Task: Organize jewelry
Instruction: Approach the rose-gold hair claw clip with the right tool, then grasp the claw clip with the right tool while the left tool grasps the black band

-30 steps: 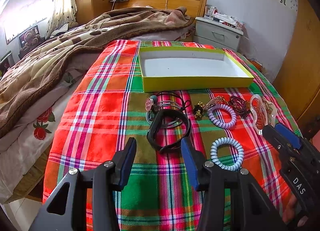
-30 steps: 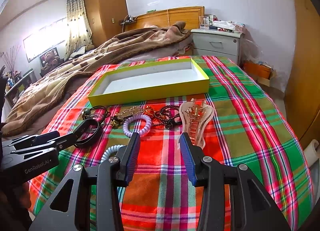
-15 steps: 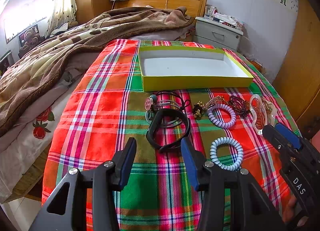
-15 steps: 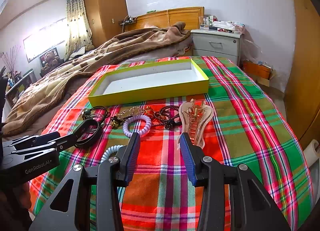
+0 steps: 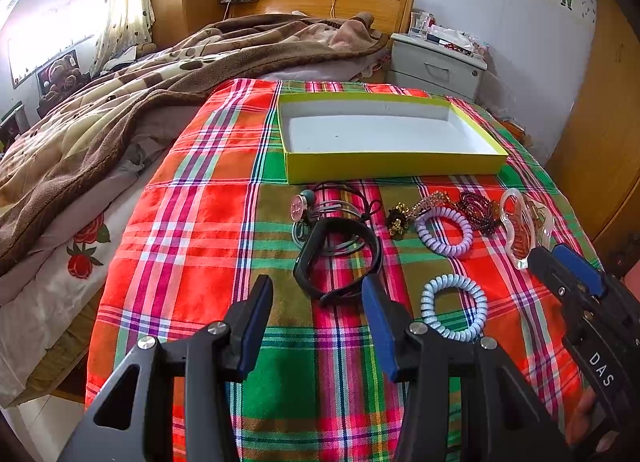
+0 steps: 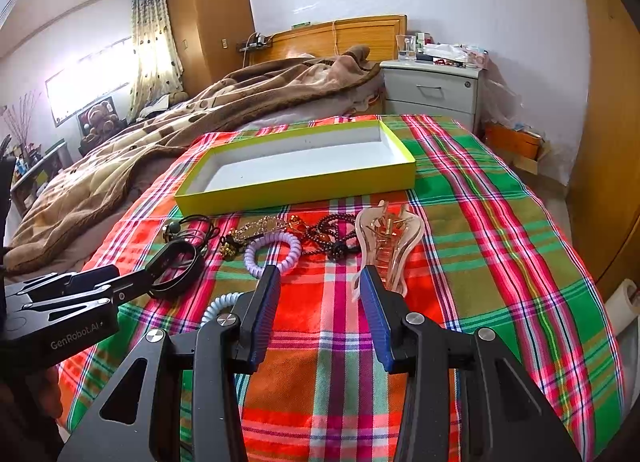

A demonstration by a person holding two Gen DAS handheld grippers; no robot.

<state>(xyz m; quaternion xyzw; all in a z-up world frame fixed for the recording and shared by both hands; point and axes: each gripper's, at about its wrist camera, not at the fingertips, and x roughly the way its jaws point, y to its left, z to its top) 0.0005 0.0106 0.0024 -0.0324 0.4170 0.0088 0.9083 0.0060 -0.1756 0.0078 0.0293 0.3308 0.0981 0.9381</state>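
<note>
On the plaid cloth (image 5: pixel 192 262) lies a row of jewelry before an empty yellow box (image 5: pixel 384 166) (image 6: pixel 296 190). A black band (image 5: pixel 340 258) (image 6: pixel 176 266) rests just beyond my left gripper (image 5: pixel 316 302), which stands open with nothing between its fingers. To its right lie a light blue coil hair tie (image 5: pixel 456 306), a lilac coil tie (image 5: pixel 444 230) (image 6: pixel 272 254), a gold chain (image 5: pixel 416 210), dark beads (image 5: pixel 478 206) (image 6: pixel 332 234) and a clear hair claw (image 5: pixel 520 226) (image 6: pixel 384 246). My right gripper (image 6: pixel 320 294) is open, empty, just short of the claw.
A brown blanket (image 5: pixel 120 102) covers the bed at left. A grey nightstand (image 6: pixel 432 90) with small items stands behind the box, a wooden wardrobe (image 6: pixel 208 14) at the back left. The cloth drops off at the bed's edges on both sides.
</note>
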